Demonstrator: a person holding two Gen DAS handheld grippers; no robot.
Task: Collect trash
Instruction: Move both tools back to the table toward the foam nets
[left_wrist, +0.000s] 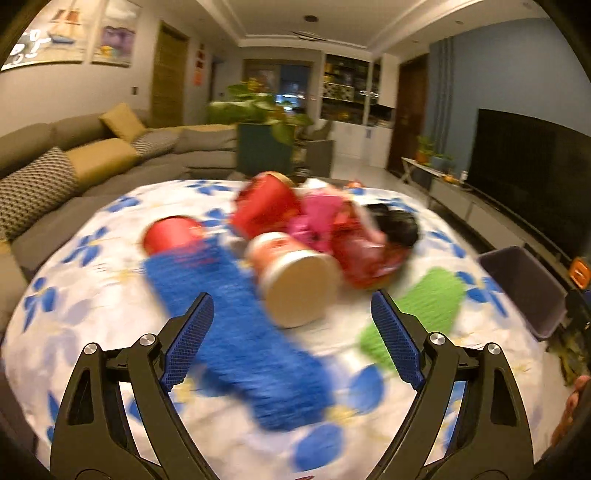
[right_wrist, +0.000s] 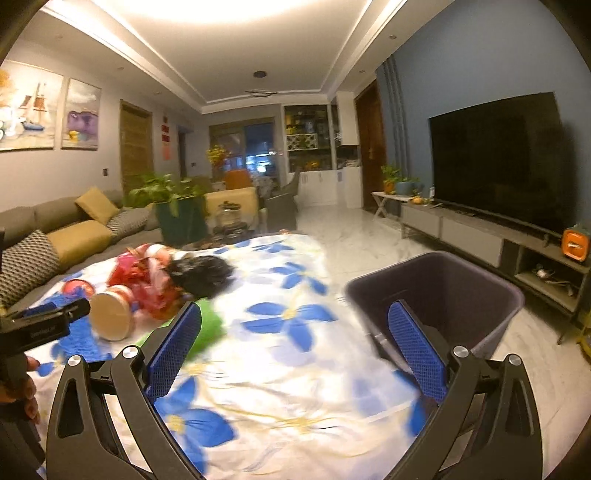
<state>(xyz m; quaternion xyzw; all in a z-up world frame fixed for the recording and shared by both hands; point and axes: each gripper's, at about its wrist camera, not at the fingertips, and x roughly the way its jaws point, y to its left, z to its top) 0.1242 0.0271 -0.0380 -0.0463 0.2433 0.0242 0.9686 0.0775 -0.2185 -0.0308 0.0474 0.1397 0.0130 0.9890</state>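
On the floral tablecloth (left_wrist: 110, 317) our left claw (left_wrist: 291, 332) and right claw (right_wrist: 295, 343) gape empty, and the cup (left_wrist: 295, 280) lying just ahead could roll from a nudge

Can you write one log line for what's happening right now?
left hand-held gripper: open, over cup | right hand-held gripper: open, empty | bin: beside table

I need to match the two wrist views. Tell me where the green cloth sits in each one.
Left wrist: the green cloth lies right of centre, just beyond the right fingertip.
Right wrist: it lies left of centre, partly behind the left fingertip.
Shared landmark: the tipped beige-bottomed cup lies left of the cloth in both.
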